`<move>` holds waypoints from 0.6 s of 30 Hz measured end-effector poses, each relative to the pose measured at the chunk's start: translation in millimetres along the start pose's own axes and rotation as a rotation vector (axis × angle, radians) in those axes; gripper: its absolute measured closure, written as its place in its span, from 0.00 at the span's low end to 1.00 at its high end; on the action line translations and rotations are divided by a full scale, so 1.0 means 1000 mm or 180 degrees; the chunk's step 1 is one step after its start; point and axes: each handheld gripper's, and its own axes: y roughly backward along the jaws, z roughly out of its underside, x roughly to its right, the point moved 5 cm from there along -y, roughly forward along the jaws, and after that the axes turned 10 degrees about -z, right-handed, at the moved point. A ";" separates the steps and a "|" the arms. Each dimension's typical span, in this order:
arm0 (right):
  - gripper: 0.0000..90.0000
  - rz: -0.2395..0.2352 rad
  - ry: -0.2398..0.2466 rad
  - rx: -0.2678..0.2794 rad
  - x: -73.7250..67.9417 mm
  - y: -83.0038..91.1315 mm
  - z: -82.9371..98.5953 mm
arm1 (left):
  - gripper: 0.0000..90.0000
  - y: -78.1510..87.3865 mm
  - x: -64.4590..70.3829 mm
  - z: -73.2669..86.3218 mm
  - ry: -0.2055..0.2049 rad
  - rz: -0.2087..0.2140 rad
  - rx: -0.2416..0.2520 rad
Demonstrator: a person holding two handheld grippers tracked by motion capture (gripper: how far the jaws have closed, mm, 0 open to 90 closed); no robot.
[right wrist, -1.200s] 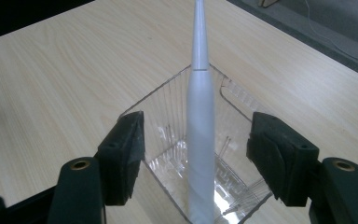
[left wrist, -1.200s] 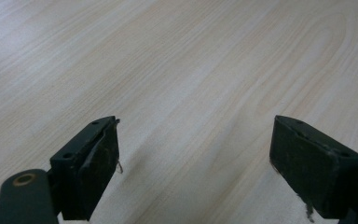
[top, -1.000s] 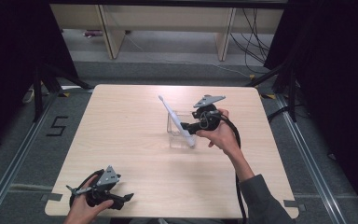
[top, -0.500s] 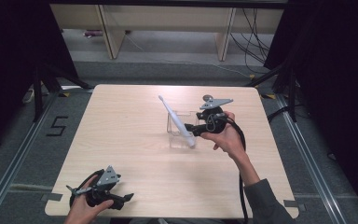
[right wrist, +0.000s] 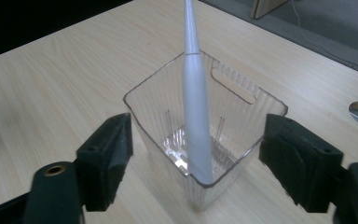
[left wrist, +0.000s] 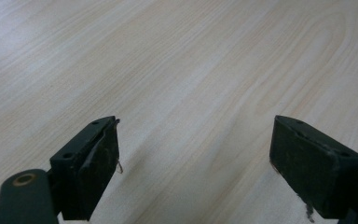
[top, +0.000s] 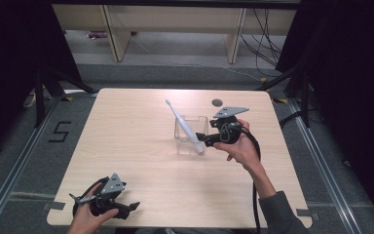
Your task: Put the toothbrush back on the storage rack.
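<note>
A clear ribbed plastic cup (top: pixel 190 132) stands right of the table's middle, and a white toothbrush (top: pixel 181 123) leans in it, head up and to the far left. My right gripper (top: pixel 203 141) is just right of the cup, level with the toothbrush's lower end. In the right gripper view it (right wrist: pixel 198 142) is open, with the cup (right wrist: pixel 242 100) and the toothbrush (right wrist: pixel 196 107) between its jaws but apart from both. My left gripper (top: pixel 130 208) rests near the front left edge; in its own view it (left wrist: pixel 196 140) is open over bare wood.
A round cable hole (top: pixel 217 102) sits in the wooden table (top: pixel 126 141) behind the right gripper. A floor mark "5" (top: pixel 58 131) lies to the left. Shelf legs and cables (top: pixel 268 29) are beyond the far edge.
The right hand and gripper have drawn back slightly toward the person and to the right. Cup, toothbrush and left gripper have stayed put.
</note>
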 end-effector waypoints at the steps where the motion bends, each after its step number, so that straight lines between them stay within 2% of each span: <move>1: 0.25 0.0013 -0.0067 0.0026 -0.001 -0.001 0.001 | 0.17 0.000 0.000 0.000 -0.0001 0.0001 0.0001; 2: 0.23 0.0030 -0.0021 -0.0027 0.001 0.000 0.003 | 0.17 0.000 0.000 0.000 0.0002 0.0000 0.0004; 3: 0.21 0.0022 -0.0087 -0.0016 -0.001 -0.001 0.004 | 0.17 -0.001 0.001 0.000 0.0035 0.0008 0.0013; 4: 0.20 0.0031 -0.0039 -0.0025 0.001 -0.001 0.006 | 0.17 0.000 0.001 0.000 0.0018 0.0008 0.0010; 6: 0.18 0.0007 -0.0081 -0.0045 0.000 -0.002 0.008 | 0.17 0.000 0.001 0.000 0.0014 0.0006 0.0006; 8: 0.18 0.0007 -0.0032 -0.0043 0.001 -0.001 0.010 | 0.17 0.000 0.000 0.000 -0.0018 -0.0001 -0.0010; 9: 0.18 -0.0015 -0.0098 -0.0052 0.000 -0.001 0.011 | 0.17 0.000 0.000 0.000 -0.0011 -0.0002 -0.0003; 11: 0.18 0.0008 -0.0072 -0.0030 0.000 -0.002 0.012 | 0.17 0.000 0.001 0.000 0.0027 0.0003 0.0019; 14: 0.18 0.0004 -0.0085 -0.0048 -0.003 -0.001 0.014 | 0.17 0.001 0.000 0.000 -0.0013 0.0003 0.0002; 15: 0.18 0.0011 -0.0022 -0.0042 -0.002 -0.001 0.014 | 0.17 0.001 0.000 0.000 -0.0014 0.0004 0.0003; 17: 0.18 0.0002 -0.0074 -0.0046 -0.006 -0.001 0.016 | 0.17 0.001 0.002 0.000 0.0050 0.0016 0.0022; 18: 0.18 -0.0009 -0.0021 -0.0077 -0.005 0.001 0.017 | 0.17 0.001 0.001 0.000 0.0019 0.0005 0.0017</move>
